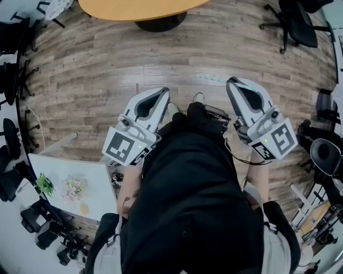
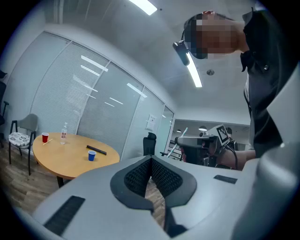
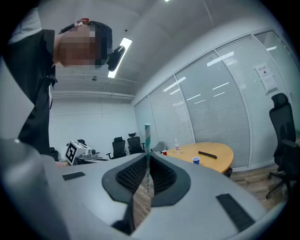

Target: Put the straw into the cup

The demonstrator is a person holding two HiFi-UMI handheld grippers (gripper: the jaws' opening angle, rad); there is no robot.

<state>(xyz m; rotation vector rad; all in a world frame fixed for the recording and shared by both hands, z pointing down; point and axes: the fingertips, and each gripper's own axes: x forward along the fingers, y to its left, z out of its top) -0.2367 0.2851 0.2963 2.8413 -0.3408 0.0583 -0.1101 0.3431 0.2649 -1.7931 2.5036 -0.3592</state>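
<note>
My right gripper (image 1: 232, 83) is shut on a teal-and-white striped straw (image 1: 211, 78), which sticks out leftwards from its tips over the wooden floor. In the right gripper view the straw (image 3: 147, 140) stands up between the black pads (image 3: 161, 176). My left gripper (image 1: 162, 94) is held level in front of the body, shut with nothing in it, and its pads (image 2: 138, 176) meet at the tips. A small blue cup (image 2: 92, 155) and a red cup (image 2: 45, 137) stand on a round wooden table (image 2: 65, 161) some way off. The same blue cup (image 3: 196, 161) also shows in the right gripper view.
The round table (image 1: 139, 8) lies ahead across the wooden floor. On it are a clear bottle (image 2: 63, 133) and a black bar (image 2: 96, 149). Office chairs (image 1: 297, 24) stand at the right, a grey chair (image 2: 21, 133) by the table, and a white desk (image 1: 69, 184) at lower left.
</note>
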